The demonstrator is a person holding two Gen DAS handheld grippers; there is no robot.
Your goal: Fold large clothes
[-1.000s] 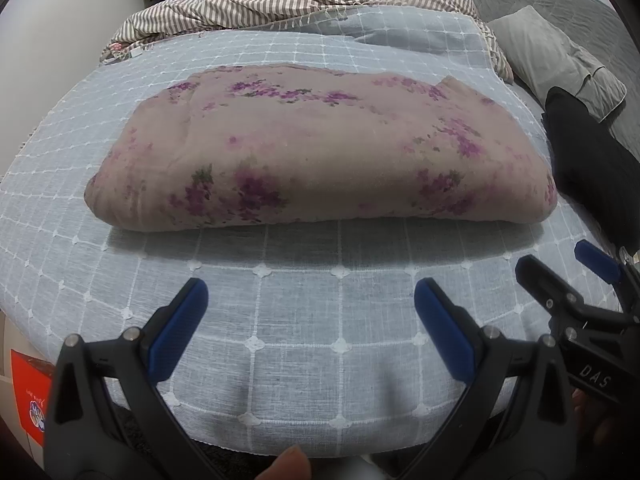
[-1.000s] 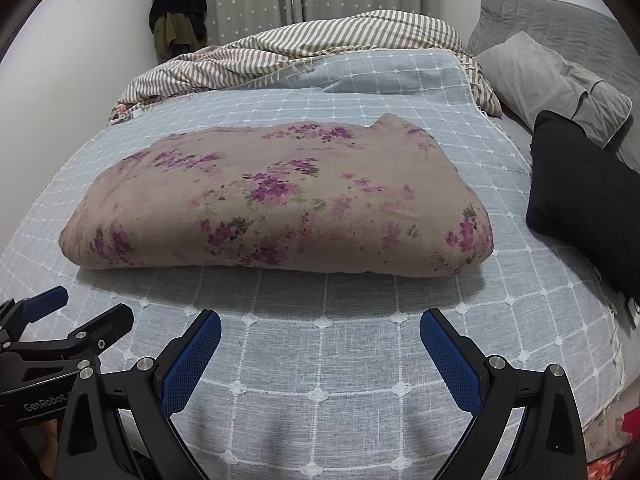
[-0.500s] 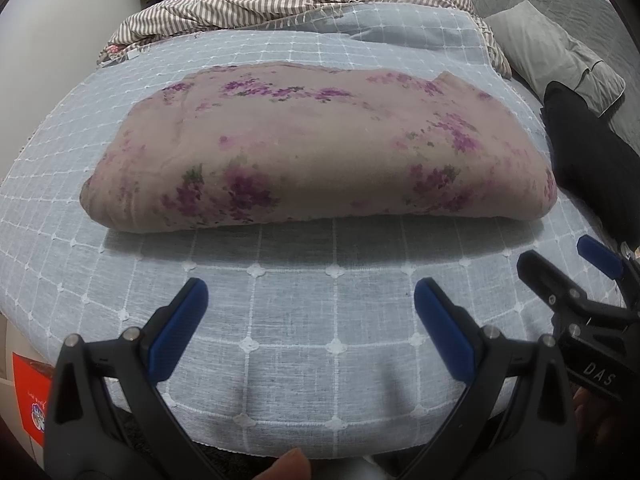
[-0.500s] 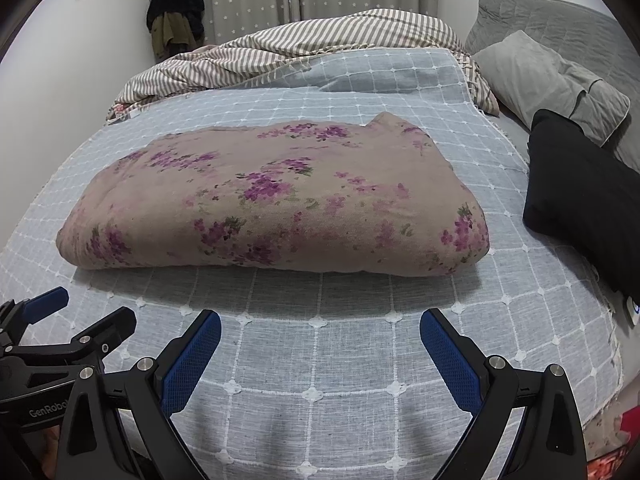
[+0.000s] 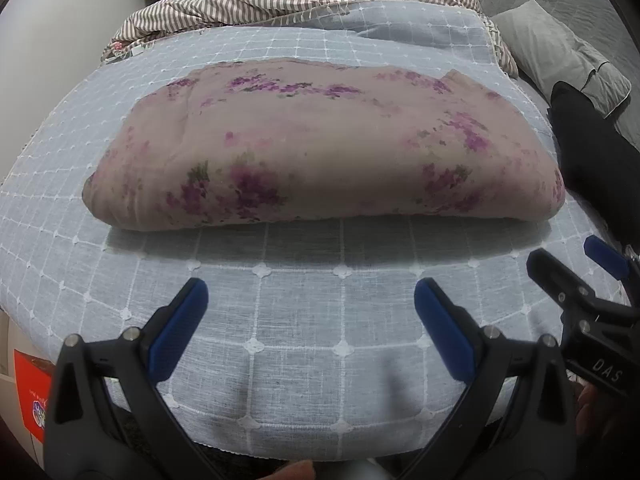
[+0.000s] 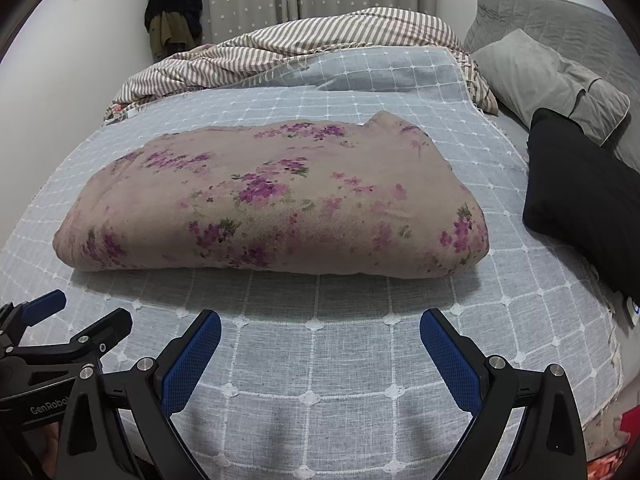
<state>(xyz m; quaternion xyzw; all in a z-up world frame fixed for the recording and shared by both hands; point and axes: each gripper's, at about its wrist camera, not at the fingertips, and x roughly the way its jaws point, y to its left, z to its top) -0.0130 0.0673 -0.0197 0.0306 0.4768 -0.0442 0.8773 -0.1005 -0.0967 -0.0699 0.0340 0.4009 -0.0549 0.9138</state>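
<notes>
- The floral blanket [image 5: 320, 148] lies folded into a thick, flat bundle in the middle of the bed, its rounded fold edge facing the cameras (the layers look fairly even from here).
- It rests on a pale blue checked bedspread [image 5: 304, 320]; a black garment [image 6: 580, 184] sits just beside its right end, with a grey pillow [image 6: 548, 76] and a striped duvet [image 6: 320, 36] farther back.
- The left gripper [image 5: 310, 312] and the right gripper [image 6: 320, 340] hover side by side near the bed's edge, each spread wide and pinching nothing.
- Judgement: the fold looks done or one halving short; a further fold would call for both tongs to seize one short end and carry it across.
</notes>
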